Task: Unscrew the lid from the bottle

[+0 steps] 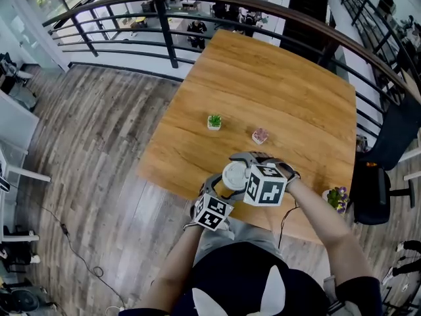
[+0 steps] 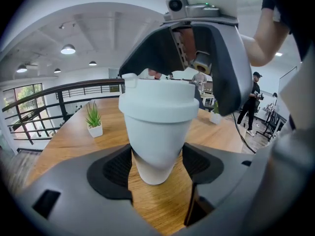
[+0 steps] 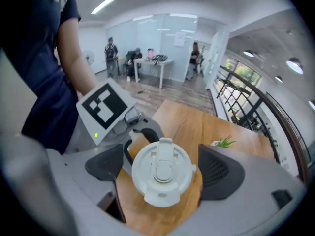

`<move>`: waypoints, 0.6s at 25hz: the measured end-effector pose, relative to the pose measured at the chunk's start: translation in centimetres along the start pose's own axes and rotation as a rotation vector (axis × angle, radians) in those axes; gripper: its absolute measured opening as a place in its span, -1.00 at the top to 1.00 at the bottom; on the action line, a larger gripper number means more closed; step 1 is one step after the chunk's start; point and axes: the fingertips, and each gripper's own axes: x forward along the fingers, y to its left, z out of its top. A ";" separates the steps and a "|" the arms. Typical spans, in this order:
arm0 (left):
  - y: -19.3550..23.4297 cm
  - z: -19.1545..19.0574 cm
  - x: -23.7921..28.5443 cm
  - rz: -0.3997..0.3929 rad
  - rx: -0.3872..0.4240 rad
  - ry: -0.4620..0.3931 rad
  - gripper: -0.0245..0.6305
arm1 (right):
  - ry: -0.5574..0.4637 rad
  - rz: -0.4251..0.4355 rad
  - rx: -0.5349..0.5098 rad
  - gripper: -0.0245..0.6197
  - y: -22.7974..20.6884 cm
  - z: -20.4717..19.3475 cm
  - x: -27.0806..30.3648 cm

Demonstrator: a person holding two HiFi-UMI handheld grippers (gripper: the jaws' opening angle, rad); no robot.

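Observation:
A white bottle (image 2: 156,132) with a white flip-top lid (image 3: 161,173) stands over the near edge of the wooden table (image 1: 276,91). My left gripper (image 2: 157,167) is shut on the bottle's narrow lower body, and both dark pads touch it. From above, my right gripper (image 3: 162,172) points steeply down over the lid. Its jaws are open: they stand either side of the lid with a gap on each side, and wood shows between the lid and the right pad (image 3: 220,173). In the head view the lid (image 1: 234,174) shows between the two marker cubes.
A small green plant in a white pot (image 1: 214,121) and a pink potted plant (image 1: 260,135) stand mid-table. A flower pot (image 1: 337,198) sits at the near right edge. A black chair (image 1: 378,189) is on the right, and a railing (image 1: 164,41) runs behind the table.

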 end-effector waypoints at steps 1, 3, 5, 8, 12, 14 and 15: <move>0.0 0.0 0.0 -0.001 -0.001 0.001 -0.10 | -0.059 -0.040 0.063 -0.56 -0.5 0.4 -0.6; -0.1 0.0 -0.1 -0.001 -0.003 0.002 -0.10 | -0.154 -0.132 0.184 -0.56 -1.6 0.7 -1.5; -0.1 0.0 0.0 -0.001 -0.002 0.002 -0.10 | -0.221 -0.221 0.308 -0.55 -2.4 0.6 -2.0; -0.1 -0.2 0.0 0.001 -0.001 0.002 -0.10 | -0.302 -0.329 0.514 -0.51 -3.0 -0.3 -1.9; -0.1 -0.1 0.0 -0.002 -0.001 0.003 -0.10 | -0.313 -0.375 0.685 -0.49 -2.6 -1.5 -0.3; -0.1 -0.1 0.0 -0.002 -0.001 0.003 -0.10 | -0.290 -0.406 0.701 -0.50 -2.7 -2.0 0.5; -0.1 -0.1 0.0 -0.001 -0.002 0.003 -0.10 | -0.281 -0.421 0.711 -0.49 -2.8 -2.3 0.8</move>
